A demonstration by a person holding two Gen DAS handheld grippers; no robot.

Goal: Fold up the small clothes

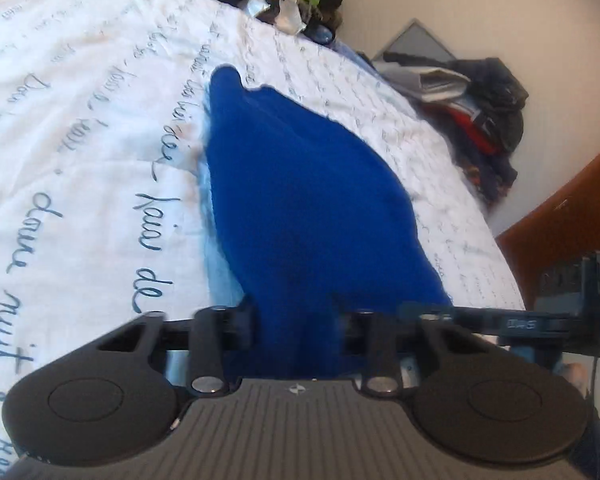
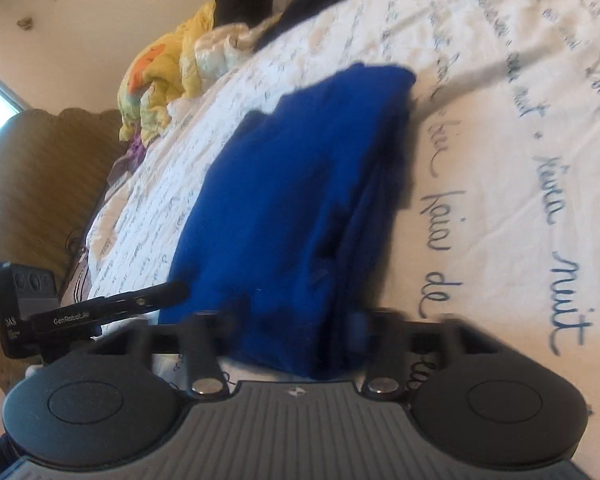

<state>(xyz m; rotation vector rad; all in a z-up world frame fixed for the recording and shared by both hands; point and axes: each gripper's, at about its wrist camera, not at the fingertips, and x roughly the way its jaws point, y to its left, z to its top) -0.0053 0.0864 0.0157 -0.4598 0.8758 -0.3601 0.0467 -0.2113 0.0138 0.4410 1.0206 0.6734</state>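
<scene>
A bright blue garment (image 1: 300, 184) lies on a white bed cover (image 1: 80, 128) printed with blue handwriting. In the left wrist view its near end is bunched between the fingers of my left gripper (image 1: 296, 312), which is shut on the cloth. In the right wrist view the blue garment (image 2: 300, 200) lies in folded layers, and its near edge is pinched in my right gripper (image 2: 296, 320). Each view catches the other gripper at the garment's near edge: the right one (image 1: 572, 312) at the right side, the left one (image 2: 100, 312) at the left side.
Piles of other clothes lie along the far edge of the bed (image 1: 292, 4), with a dark heap off its right side (image 1: 480, 104). A yellow patterned bundle (image 2: 160, 76) lies at the bed's far left. A brown padded headboard (image 2: 40, 184) and a wooden panel (image 1: 560, 220) border the bed.
</scene>
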